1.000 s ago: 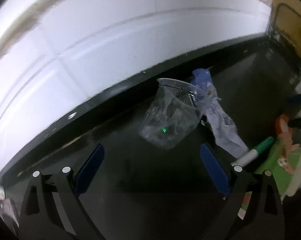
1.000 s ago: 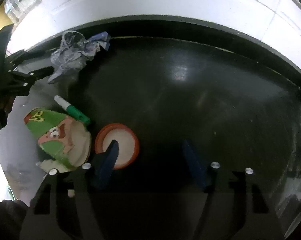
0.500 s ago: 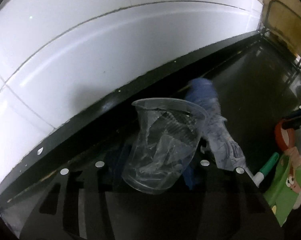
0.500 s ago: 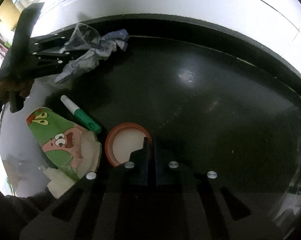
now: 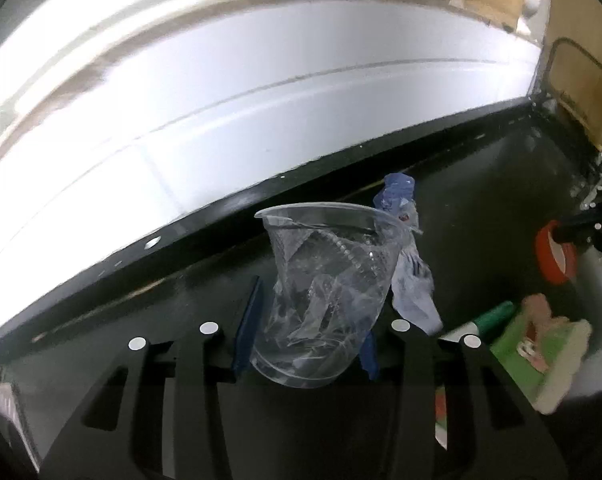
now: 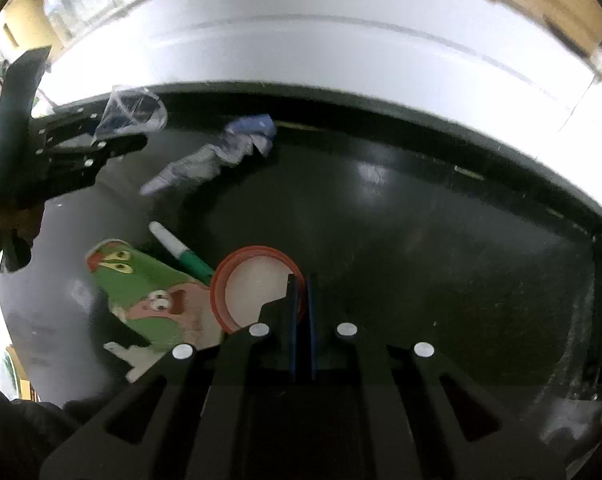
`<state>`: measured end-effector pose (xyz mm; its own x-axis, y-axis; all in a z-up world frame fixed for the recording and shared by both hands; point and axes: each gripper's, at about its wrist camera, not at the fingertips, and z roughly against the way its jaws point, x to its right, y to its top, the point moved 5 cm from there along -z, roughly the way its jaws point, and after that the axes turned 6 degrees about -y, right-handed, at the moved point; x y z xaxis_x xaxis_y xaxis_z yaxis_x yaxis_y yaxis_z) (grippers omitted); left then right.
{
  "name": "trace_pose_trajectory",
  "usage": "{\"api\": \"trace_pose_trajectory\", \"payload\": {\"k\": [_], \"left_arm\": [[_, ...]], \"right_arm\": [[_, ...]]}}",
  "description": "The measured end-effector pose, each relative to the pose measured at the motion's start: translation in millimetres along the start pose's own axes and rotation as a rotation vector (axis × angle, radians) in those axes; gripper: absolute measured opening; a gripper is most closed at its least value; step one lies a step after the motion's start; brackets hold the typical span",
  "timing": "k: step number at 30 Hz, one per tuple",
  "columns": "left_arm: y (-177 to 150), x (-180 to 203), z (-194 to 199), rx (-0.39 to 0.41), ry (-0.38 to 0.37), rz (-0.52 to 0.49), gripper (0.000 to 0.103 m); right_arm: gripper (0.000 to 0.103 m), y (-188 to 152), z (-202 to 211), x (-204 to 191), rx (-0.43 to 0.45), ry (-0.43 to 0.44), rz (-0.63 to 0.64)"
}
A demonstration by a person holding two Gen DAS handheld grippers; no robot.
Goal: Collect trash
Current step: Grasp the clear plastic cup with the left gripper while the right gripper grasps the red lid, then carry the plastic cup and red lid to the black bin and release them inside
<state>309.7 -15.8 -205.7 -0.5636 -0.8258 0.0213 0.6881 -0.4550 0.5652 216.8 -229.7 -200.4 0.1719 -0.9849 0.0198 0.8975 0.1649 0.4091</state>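
Black table against white wall: crumpled clear cup pinched in left gripper near far edge; red-rimmed lid nipped in right gripper near front edge.

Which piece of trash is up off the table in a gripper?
The clear plastic cup, pinched by the left gripper. The blue-grey wrapper lies on the dark table.

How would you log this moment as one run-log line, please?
left claw: shut on plastic cup | right claw: shut on red lid rim | wrapper, marker: on table
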Motion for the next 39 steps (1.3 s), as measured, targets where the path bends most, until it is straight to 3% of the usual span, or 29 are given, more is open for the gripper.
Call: {"api": "trace_pose_trajectory", "payload": {"k": [7,13,23,33,39], "left_arm": [[-27.2,25.2,78.6,0.018,0.06,0.098,0.041],[-80.0,66.0,139.5,0.007,0.111,0.189,0.041],[-128.4,110.9,168.8,0.009,0.147,0.263,0.041],[-165.8,110.4,204.9,0.022,0.199,0.338,0.041],[-206.8,81.5,247.2,0.043,0.294,0.454,0.041]], "right_arm": [[0.005,-4.1,54.2,-16.5,0.086,-0.009,0.027],[0.005,-31.9,88.2,-26.5,0.117,0.005,0.068],[0.005,-82.2,120.5,-59.2,0.114,0.039,0.134],[0.005,-94.9,142.5,-102.5,0.136,0.083,0.22],[0.005,-81.5,151.1,-175.4,0.162,0.174,0.343]]}}
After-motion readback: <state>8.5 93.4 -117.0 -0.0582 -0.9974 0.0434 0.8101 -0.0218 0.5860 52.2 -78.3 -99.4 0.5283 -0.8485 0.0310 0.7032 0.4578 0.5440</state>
